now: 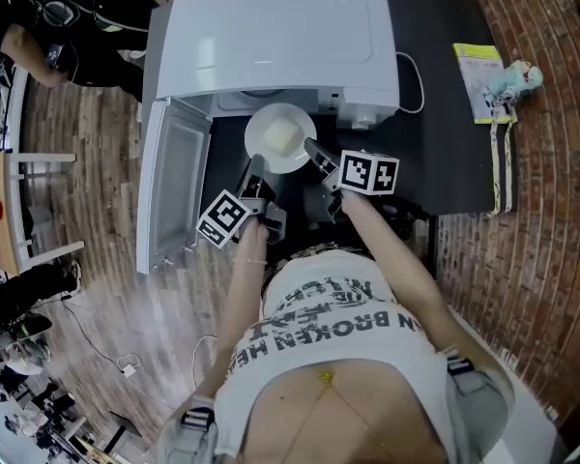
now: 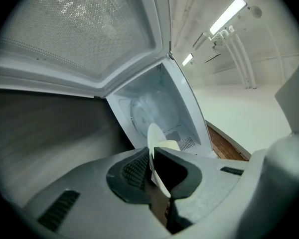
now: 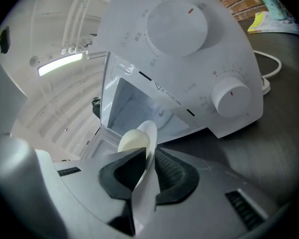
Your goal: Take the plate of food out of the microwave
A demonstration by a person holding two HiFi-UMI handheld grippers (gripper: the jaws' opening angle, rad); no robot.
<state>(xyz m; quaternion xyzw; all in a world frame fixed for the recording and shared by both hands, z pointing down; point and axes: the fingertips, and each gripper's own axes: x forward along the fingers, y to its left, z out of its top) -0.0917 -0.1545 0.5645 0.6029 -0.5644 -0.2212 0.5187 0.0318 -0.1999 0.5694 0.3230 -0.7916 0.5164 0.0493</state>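
A white plate [image 1: 268, 127] with a pale yellow lump of food [image 1: 280, 139] hangs just in front of the white microwave [image 1: 280, 37], outside its open mouth. My left gripper [image 1: 255, 174] is shut on the plate's near-left rim. My right gripper [image 1: 314, 151] is shut on its near-right rim. In the left gripper view the plate [image 2: 153, 136] stands edge-on between the dark pads [image 2: 134, 169], the empty oven cavity [image 2: 154, 108] behind it. In the right gripper view the plate [image 3: 148, 133] and food [image 3: 132, 141] sit in my right gripper [image 3: 148, 166].
The microwave door [image 1: 174, 182] hangs open to the left, over the edge of the dark table [image 1: 445, 133]. A white cable [image 1: 414, 85] and a booklet with a soft toy [image 1: 493, 80] lie at the right. Another person [image 1: 68, 27] stands at upper left.
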